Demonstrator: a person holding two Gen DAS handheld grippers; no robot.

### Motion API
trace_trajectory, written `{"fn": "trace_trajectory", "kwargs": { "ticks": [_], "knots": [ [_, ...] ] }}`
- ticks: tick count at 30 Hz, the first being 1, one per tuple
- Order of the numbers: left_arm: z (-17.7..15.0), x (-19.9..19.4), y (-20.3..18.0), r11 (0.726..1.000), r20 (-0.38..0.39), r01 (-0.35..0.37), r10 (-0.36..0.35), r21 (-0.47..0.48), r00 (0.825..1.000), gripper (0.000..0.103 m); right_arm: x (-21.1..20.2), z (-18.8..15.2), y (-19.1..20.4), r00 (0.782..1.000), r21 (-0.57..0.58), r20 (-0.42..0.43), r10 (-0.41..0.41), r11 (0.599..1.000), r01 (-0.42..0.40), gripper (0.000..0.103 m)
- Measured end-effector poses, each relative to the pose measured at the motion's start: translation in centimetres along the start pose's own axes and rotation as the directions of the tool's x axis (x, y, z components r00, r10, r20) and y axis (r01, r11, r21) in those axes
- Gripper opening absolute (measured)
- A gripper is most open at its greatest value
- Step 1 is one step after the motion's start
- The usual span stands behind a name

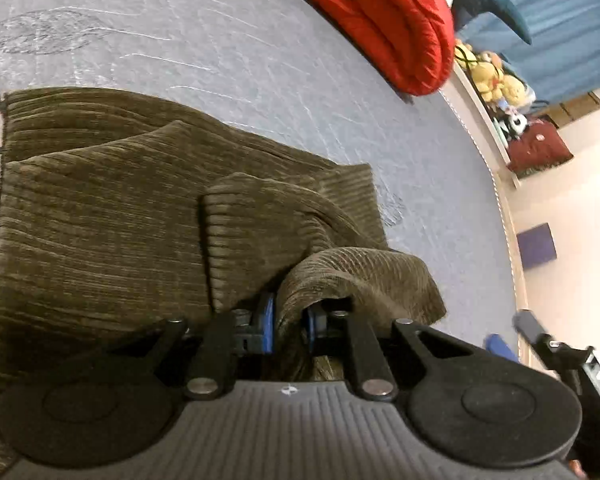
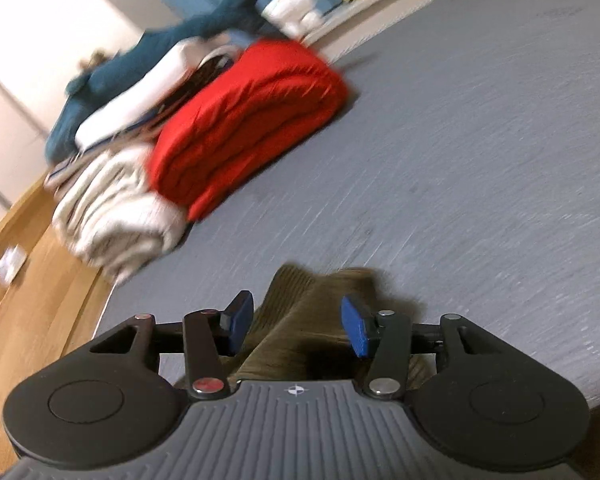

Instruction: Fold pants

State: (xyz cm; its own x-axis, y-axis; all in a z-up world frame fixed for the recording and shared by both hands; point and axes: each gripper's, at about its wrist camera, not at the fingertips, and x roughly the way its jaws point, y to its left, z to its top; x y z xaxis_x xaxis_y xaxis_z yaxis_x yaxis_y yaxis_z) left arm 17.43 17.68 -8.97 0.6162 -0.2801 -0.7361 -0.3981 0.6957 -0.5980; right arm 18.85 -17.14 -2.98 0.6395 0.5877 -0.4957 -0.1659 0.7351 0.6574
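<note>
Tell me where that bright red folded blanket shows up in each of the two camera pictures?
Left wrist view: the red blanket lies at the top, right of centre, on the far side of the grey bed.
Right wrist view: the same blanket sits left of centre, upper half, beside a cream bundle.
Shared landmark: the olive corduroy pants nearest each gripper.

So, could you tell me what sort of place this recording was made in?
Most likely a bedroom at home. The pants lie on a grey quilted mattress, with a folded red duvet and pale blanket stacked at its far end, and plush toys sit on a shelf beside it.
</note>
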Motion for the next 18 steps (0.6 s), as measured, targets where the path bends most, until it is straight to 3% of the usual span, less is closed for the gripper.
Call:
{"fn": "trace_trajectory", "kwargs": {
  "ticks": [3, 6, 8, 10, 12, 13, 14, 15, 17, 18],
  "knots": [
    [-0.1, 0.5, -0.1, 1.000, -0.007, -0.011, 0.011, 0.000, 1.000, 0.016, 1.1, -0.7, 0.4, 0.998, -0.027, -0.063, 0.006, 1.000, -0.007, 0.052],
    [0.4, 0.5, 0.0, 1.000, -0.006, -0.005, 0.005, 0.006, 1.000, 0.017, 1.2, -0.9, 0.3, 0.998, -0.016, -0.061, -0.024, 1.000, 0.023, 0.052],
    [0.8, 0.8, -0.8, 0.997, -0.009, -0.030, 0.031, 0.072, 0.999, 0.031, 0.9, -0.7, 0.2, 0.999, -0.009, -0.049, -0.021, 1.000, 0.021, 0.052],
    [0.9, 0.7, -2.5, 0.970, 0.007, -0.095, 0.096, 0.223, 0.995, 0.069, 0.8, -0.7, 0.3, 0.999, -0.013, -0.041, -0.025, 1.000, 0.025, 0.052],
    [-0.4, 0.5, -4.9, 0.868, 0.068, -0.215, 0.207, 0.448, 0.976, 0.093, 0.8, -0.7, 0.4, 0.999, -0.013, -0.043, -0.026, 1.000, 0.025, 0.052],
    [-1.6, 0.8, -6.3, 0.783, 0.110, -0.265, 0.247, 0.564, 0.963, 0.097, 0.8, -0.7, 0.3, 0.999, -0.011, -0.044, -0.023, 1.000, 0.022, 0.052],
    [-3.0, 1.1, -7.3, 0.694, 0.152, -0.296, 0.262, 0.657, 0.953, 0.097, 0.8, -0.7, 0.4, 0.999, -0.011, -0.045, -0.021, 1.000, 0.020, 0.052],
    [-4.2, 1.4, -8.0, 0.633, 0.194, -0.322, 0.265, 0.704, 0.945, 0.097, 0.8, -0.8, 0.4, 0.999, -0.013, -0.046, -0.020, 1.000, 0.020, 0.052],
    [-5.9, 1.8, -9.2, 0.533, 0.274, -0.358, 0.232, 0.767, 0.933, 0.097, 0.9, -0.8, 0.4, 0.998, -0.015, -0.051, -0.026, 1.000, 0.025, 0.052],
    [-6.6, 1.8, -9.5, 0.495, 0.301, -0.364, 0.205, 0.789, 0.931, 0.097, 1.0, -0.8, 0.4, 0.998, -0.012, -0.054, -0.030, 1.000, 0.029, 0.052]
  ]
}}
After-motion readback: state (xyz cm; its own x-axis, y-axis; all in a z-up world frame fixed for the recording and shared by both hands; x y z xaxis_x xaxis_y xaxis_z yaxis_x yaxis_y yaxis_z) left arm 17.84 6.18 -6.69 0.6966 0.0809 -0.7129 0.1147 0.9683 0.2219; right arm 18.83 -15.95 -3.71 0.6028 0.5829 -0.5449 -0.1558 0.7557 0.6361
